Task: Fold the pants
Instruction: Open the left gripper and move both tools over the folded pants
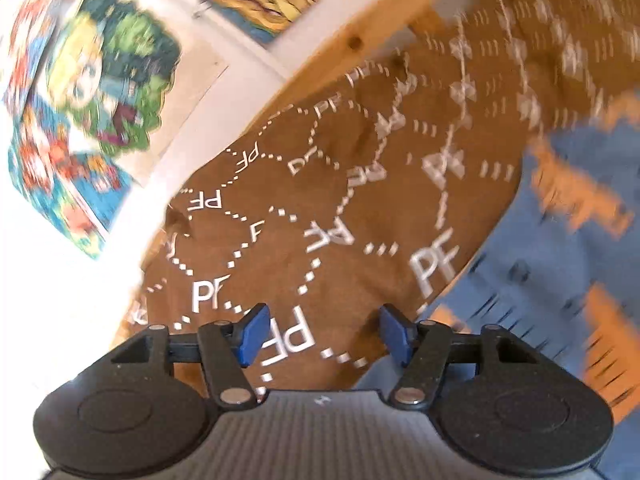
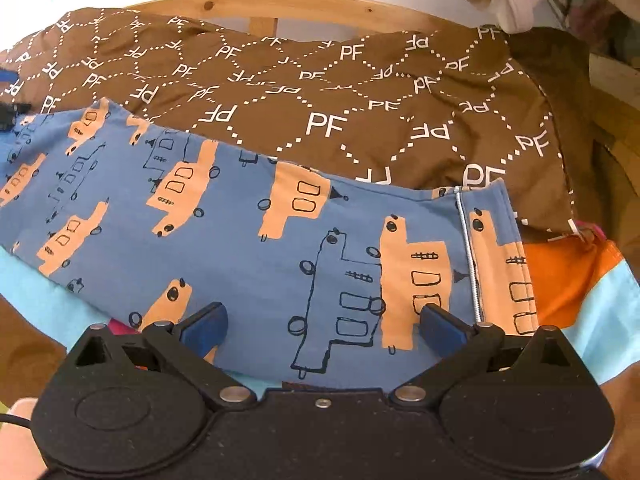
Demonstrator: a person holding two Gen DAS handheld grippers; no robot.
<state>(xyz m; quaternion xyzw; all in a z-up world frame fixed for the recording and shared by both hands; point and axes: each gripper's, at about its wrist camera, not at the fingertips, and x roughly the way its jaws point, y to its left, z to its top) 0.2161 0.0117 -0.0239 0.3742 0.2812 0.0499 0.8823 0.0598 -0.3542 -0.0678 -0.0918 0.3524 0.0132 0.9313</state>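
Observation:
The pants are blue with orange and outlined truck prints. They lie flat across the right wrist view, with a white-stitched hem at the right. My right gripper is open just above their near part, holding nothing. In the left wrist view the pants show blurred at the right. My left gripper is open and empty over the brown cover.
A brown cover with white "PF" lettering lies under and behind the pants. A wooden frame runs along the back. Comic pictures hang on the white wall. Orange and light blue fabric lies at the right.

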